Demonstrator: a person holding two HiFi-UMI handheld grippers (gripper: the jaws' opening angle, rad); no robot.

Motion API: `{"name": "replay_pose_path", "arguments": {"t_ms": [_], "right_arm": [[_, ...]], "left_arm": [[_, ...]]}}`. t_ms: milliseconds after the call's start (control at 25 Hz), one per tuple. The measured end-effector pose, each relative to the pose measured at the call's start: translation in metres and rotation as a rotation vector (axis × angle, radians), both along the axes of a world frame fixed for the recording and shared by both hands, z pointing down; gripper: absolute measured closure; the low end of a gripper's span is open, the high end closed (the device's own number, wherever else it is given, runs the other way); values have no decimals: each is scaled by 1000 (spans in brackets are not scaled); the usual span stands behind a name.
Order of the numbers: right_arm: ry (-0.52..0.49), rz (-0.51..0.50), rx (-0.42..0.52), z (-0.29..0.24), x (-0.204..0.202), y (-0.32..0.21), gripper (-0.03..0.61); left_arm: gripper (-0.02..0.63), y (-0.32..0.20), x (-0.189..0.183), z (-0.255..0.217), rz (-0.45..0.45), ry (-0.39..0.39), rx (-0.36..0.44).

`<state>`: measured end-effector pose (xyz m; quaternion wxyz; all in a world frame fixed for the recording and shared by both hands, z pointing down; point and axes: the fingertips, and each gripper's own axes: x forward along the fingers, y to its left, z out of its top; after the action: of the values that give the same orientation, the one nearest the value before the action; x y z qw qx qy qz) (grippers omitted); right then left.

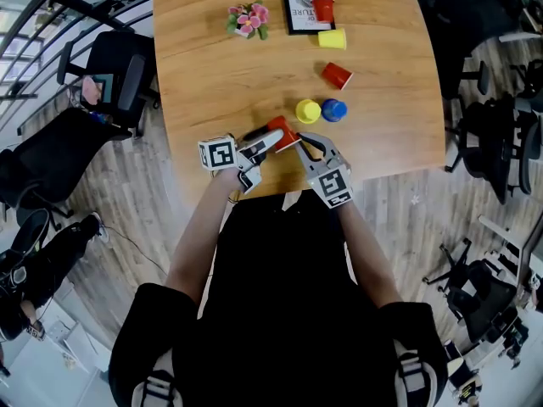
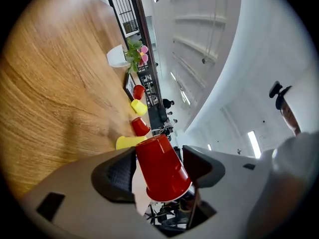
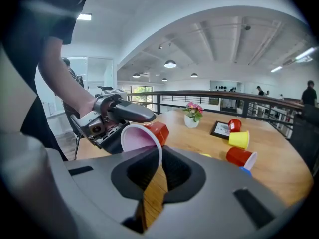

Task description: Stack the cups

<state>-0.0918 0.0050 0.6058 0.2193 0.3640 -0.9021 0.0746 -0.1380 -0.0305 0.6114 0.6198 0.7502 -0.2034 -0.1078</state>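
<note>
Wooden tabletop (image 1: 212, 66), near edge: red cup (image 1: 283, 133) held just above it. Right tongs (image 3: 159, 168) are pinched on its rim; left tongs (image 2: 158, 169) stand wide around its body, pads not pressing. Judged a handover, leaving one grip for stacking.

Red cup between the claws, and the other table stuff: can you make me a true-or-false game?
1. The right claw pinches the rim of the red plastic cup. True.
2. The left claw squeezes that cup tight. False: it is wide open, with the cup between its two sides.
3. A yellow plastic cup and a blue plastic cup sit side by side on the wooden table. True.
4. The pink flowers stand on the black picture frame. False: they stand beside it.
</note>
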Motion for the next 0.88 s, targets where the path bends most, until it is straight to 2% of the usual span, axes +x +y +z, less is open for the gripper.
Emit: {"name": "replay_pose_path", "arguments": {"t_ms": [200,240,360,520,720,880], "right_arm": [[38,-16,5,0,7,3,548],[43,-19,3,0,8,4,546],[46,-14,-4,0,9,4,543],[41,4,-33,5,11,6,497],[37,43,-58,11,19,7,483],[28,86,-89,14,27,6,482]], "left_arm": [[321,3,4,5,36,-21,-19],[342,2,4,5,38,-27,-1],[351,1,6,-1,45,-26,48],[357,1,8,-9,63,-60,128],[370,-9,-3,-15,12,-102,187],[371,-24,-10,-20,-34,-208,305]]}}
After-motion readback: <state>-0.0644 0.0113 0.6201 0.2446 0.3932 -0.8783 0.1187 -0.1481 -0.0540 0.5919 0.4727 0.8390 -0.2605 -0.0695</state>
